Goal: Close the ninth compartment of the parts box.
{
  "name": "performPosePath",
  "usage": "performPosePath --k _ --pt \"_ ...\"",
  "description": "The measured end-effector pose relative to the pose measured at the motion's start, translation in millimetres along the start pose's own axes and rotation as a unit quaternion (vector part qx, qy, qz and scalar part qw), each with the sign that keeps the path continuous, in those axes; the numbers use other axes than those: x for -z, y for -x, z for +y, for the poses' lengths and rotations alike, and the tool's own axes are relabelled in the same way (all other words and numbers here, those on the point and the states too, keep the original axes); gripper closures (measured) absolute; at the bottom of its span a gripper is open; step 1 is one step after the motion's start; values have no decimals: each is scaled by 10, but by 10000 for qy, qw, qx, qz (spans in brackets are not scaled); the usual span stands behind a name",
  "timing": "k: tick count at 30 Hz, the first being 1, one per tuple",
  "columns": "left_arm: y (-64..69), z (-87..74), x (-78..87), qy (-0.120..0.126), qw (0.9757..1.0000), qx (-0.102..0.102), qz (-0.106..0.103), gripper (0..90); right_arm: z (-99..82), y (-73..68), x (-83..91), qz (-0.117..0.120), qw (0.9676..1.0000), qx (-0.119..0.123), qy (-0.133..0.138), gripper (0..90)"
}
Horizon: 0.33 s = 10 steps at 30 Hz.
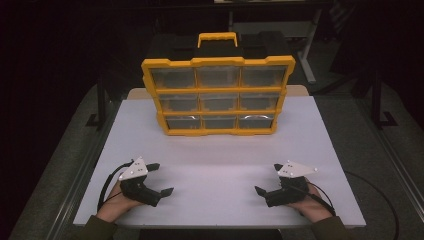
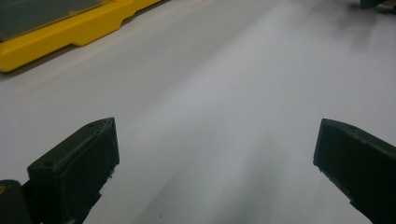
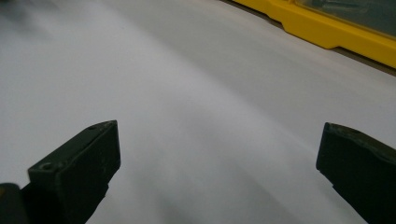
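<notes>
High view: a yellow organiser case (image 1: 218,96) with nine clear-lidded compartments is set at the far middle of the white tabletop (image 1: 220,150), its handle pointing away. The left tool (image 1: 160,178) and right tool (image 1: 266,179) are held low near the front edge, well apart.

Left gripper view: jaws are spread wide, nothing held; the case's yellow edge (image 2: 70,32) is seen ahead.

Right gripper view: jaws are spread wide, empty; the case edge (image 3: 327,32) is seen ahead.
</notes>
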State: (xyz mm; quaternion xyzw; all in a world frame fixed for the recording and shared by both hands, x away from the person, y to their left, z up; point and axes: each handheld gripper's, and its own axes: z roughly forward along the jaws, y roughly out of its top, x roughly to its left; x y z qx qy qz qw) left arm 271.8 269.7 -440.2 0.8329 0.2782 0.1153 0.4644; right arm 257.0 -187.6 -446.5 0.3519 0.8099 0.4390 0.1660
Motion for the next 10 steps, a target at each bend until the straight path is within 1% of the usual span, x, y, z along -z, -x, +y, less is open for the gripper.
performPosePath --k 1,3,4,5,6,8,9,10 --pt "-5 -12 5 -11 10000 -34 17 1 -1 2 0 -5 10000 1 1 0" --pt "-8 -38 17 -21 10000 -9 31 1 -2 3 1 -6 10000 3 -1 0" --pt "-13 -48 25 -49 10000 -38 41 1 -4 2 2 -9 10000 0 -9 0" --pt "-9 -58 27 -47 10000 16 38 1 -5 1 2 -7 10000 1 -21 0" --pt "-16 -66 31 -71 10000 -5 25 1 -7 0 1 -5 10000 4 -24 0" --pt "-16 -82 21 -73 10000 50 28 1 -10 6 -3 -2 10000 47 -25 0" --pt "-22 -87 12 -116 9999 49 25 1 -12 7 -4 -8 10000 49 -33 0" --pt "-26 -94 -1 -239 9997 74 31 1 -14 4 -3 -16 10000 19 -57 0"
